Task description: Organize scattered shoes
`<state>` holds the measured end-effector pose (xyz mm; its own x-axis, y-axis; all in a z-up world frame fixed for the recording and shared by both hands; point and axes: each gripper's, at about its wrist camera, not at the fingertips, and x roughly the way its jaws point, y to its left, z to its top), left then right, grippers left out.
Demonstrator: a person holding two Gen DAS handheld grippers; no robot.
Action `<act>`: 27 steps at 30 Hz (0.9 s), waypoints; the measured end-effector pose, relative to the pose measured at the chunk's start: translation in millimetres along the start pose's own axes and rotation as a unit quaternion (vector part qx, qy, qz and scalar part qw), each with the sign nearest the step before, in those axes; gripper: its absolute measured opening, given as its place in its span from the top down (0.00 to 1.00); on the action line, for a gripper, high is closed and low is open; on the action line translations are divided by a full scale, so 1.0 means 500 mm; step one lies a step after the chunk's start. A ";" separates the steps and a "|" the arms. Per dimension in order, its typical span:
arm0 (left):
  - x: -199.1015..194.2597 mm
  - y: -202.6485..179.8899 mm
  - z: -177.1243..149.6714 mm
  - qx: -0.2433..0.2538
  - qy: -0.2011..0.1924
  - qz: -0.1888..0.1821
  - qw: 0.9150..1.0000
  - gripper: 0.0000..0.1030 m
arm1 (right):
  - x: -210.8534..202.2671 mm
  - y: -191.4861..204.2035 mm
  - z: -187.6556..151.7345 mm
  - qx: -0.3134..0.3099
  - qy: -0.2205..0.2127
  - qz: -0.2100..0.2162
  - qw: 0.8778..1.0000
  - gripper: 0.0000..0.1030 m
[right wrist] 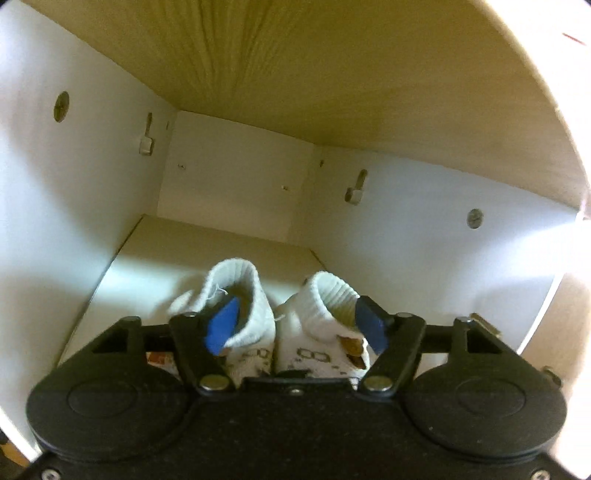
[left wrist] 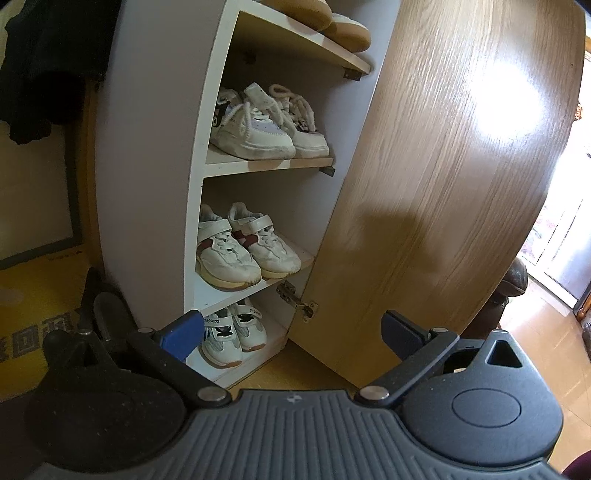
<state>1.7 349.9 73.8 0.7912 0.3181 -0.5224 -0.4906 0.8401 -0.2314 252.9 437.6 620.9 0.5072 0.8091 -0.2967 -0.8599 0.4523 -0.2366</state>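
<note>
In the right wrist view my right gripper (right wrist: 297, 325) reaches into a white cabinet compartment (right wrist: 140, 266). A pair of white knit-collar shoes stands on its floor, heels toward me. The jaws stand wide apart. One blue pad (right wrist: 221, 326) sits in the left shoe's (right wrist: 255, 295) opening and the other at the right shoe's (right wrist: 325, 295) collar, neither pressing. In the left wrist view my left gripper (left wrist: 293, 332) hangs open and empty before the shoe cabinet (left wrist: 147, 147). Its shelves hold white lace-up sneakers (left wrist: 266, 122), white strap sneakers (left wrist: 243, 247) and small sneakers (left wrist: 232, 332).
The cabinet's wood-grain door (left wrist: 443, 166) stands open on the right, hinged near the floor corner. Tan shoes (left wrist: 325, 18) rest on the top shelf. A dark garment (left wrist: 48, 55) hangs at left above a yellow mat (left wrist: 37, 295). Brown furniture (left wrist: 513, 284) sits beyond the door.
</note>
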 end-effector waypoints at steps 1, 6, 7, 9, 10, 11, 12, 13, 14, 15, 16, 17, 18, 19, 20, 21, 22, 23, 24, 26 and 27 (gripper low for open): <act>-0.002 0.000 0.001 0.001 -0.001 0.001 1.000 0.00 | -0.007 -0.001 0.000 0.002 -0.003 -0.001 1.000 0.12; -0.008 -0.005 0.003 0.007 -0.006 0.000 1.000 0.00 | -0.054 -0.003 -0.018 0.010 -0.023 -0.001 1.000 0.08; -0.011 -0.008 0.004 0.009 -0.008 0.002 1.000 0.00 | -0.067 0.000 -0.028 0.012 -0.028 0.001 1.000 0.05; -0.017 -0.011 0.006 0.010 -0.014 0.004 1.000 0.00 | -0.094 0.005 -0.047 0.017 -0.039 0.004 0.999 0.04; -0.022 -0.012 0.008 0.010 -0.018 0.006 1.000 0.00 | -0.108 0.007 -0.057 0.020 -0.044 0.006 0.999 0.01; -0.026 -0.013 0.010 0.012 -0.022 0.010 1.000 0.00 | -0.140 0.014 -0.085 0.026 -0.059 0.013 0.998 0.00; -0.029 -0.015 0.010 0.013 -0.024 0.015 1.000 0.00 | -0.163 0.018 -0.111 0.035 -0.069 0.019 0.997 0.00; -0.032 -0.016 0.010 0.013 -0.024 0.021 0.999 0.00 | -0.186 0.021 -0.137 0.044 -0.078 0.026 0.996 0.00; -0.035 -0.018 0.009 0.014 -0.022 0.024 0.999 0.00 | -0.203 0.024 -0.166 0.053 -0.078 0.033 0.995 0.00; -0.038 -0.020 0.007 0.014 -0.019 0.025 0.999 0.00 | -0.220 0.027 -0.195 0.061 -0.078 0.039 0.994 0.00; -0.040 -0.022 0.006 0.015 -0.016 0.026 0.999 0.00 | -0.237 0.030 -0.224 0.070 -0.077 0.046 0.994 0.00; -0.044 -0.026 0.003 0.016 -0.014 0.026 0.999 0.00 | -0.256 0.034 -0.268 0.081 -0.068 0.053 0.993 0.00; -0.047 -0.029 0.000 0.017 -0.013 0.027 0.999 0.00 | -0.265 0.037 -0.293 0.088 -0.063 0.053 0.993 0.00; -0.050 -0.031 -0.003 0.020 -0.012 0.027 0.999 0.00 | -0.286 0.041 -0.362 0.107 -0.047 0.053 0.992 0.00; -0.055 -0.035 -0.007 0.026 -0.011 0.029 0.999 0.00 | -0.296 0.044 -0.402 0.118 -0.041 0.052 0.991 0.00; -0.060 -0.039 -0.012 0.031 -0.010 0.030 0.999 0.00 | -0.309 0.046 -0.458 0.138 -0.032 0.046 0.989 0.00; -0.065 -0.043 -0.016 0.036 -0.009 0.031 0.999 0.00 | -0.316 0.049 -0.489 0.151 -0.026 0.042 0.987 0.00; -0.071 -0.045 -0.023 0.044 -0.009 0.037 0.998 0.00 | -0.322 0.053 -0.534 0.166 -0.013 0.035 0.985 0.00; -0.075 -0.045 -0.027 0.048 -0.009 0.042 0.998 0.00 | -0.328 0.057 -0.579 0.181 0.001 0.029 0.983 0.00; -0.085 -0.042 -0.038 0.055 -0.005 0.048 0.997 0.00 | -0.344 0.069 -0.689 0.205 0.027 0.016 0.978 0.00; -0.091 -0.042 -0.042 0.058 -0.004 0.049 0.997 0.00 | -0.352 0.075 -0.745 0.217 0.040 0.009 0.975 0.00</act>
<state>-31.7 308.8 85.0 0.7446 0.4037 -0.5316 -0.5198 0.8503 -0.0824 152.7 172.4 319.9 0.4796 0.7942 -0.3731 -0.8034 0.5684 0.1772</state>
